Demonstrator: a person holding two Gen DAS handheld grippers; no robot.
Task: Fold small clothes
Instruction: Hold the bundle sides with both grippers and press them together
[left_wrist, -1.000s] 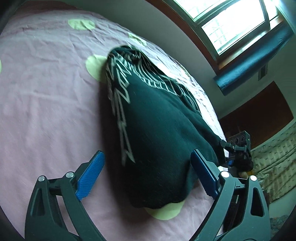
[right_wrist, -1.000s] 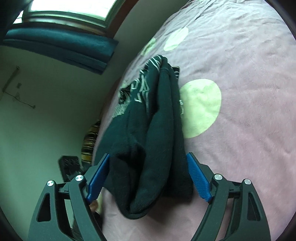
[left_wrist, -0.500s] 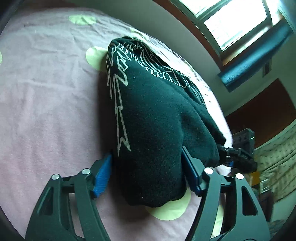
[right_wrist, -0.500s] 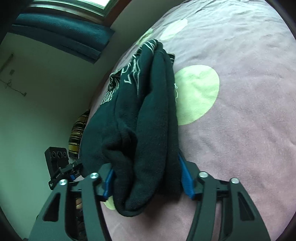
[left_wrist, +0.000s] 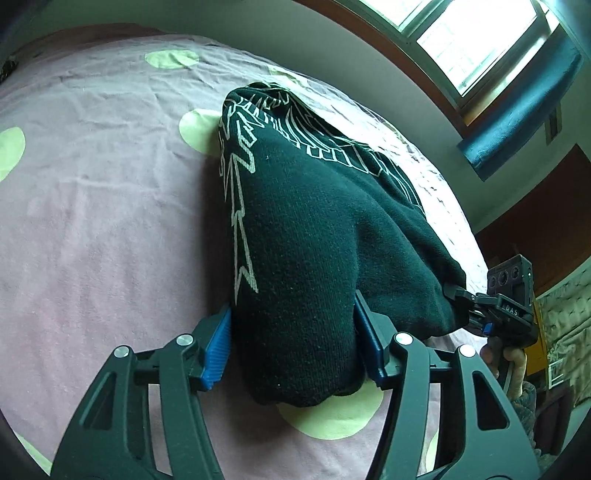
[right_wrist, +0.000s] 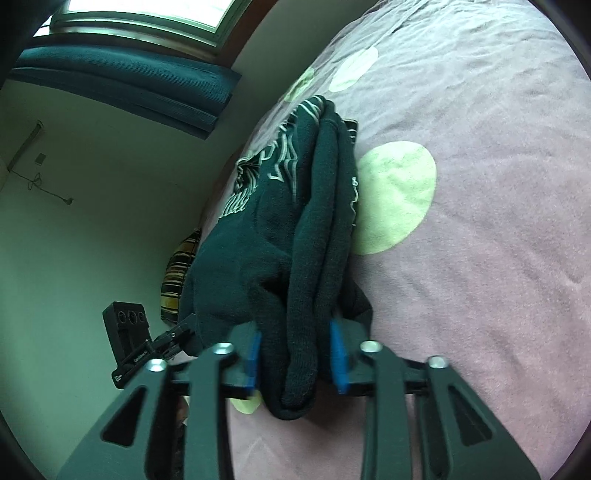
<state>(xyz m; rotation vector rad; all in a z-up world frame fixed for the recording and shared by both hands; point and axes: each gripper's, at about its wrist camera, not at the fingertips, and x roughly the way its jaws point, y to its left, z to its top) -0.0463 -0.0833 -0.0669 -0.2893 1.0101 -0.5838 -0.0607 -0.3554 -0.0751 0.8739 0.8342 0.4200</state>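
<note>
A dark green sweater (left_wrist: 314, 240) with pale line print lies folded in a long bundle on the pink sheet (left_wrist: 92, 221). My left gripper (left_wrist: 295, 343) has its blue pads pressed against both sides of the bundle's near end, and its jaws are closing. In the right wrist view the same sweater (right_wrist: 295, 258) shows as stacked layers. My right gripper (right_wrist: 295, 354) pinches those layers at the other near corner. Its jaws are opening slightly, with the cloth still pressed between the pads.
The bed sheet (right_wrist: 498, 258) carries pale green dots (right_wrist: 395, 199). A wall, a window (left_wrist: 461, 37) and a blue curtain roll (left_wrist: 517, 107) stand beyond the bed's far edge. A striped cushion (right_wrist: 181, 280) lies off the bed. A hand (left_wrist: 509, 362) holds the right gripper's handle.
Both pairs of jaws have narrowed from wide apart onto the sweater's near end. The cloth is now bunched up between the pads, and the left gripper has moved closer to it.
</note>
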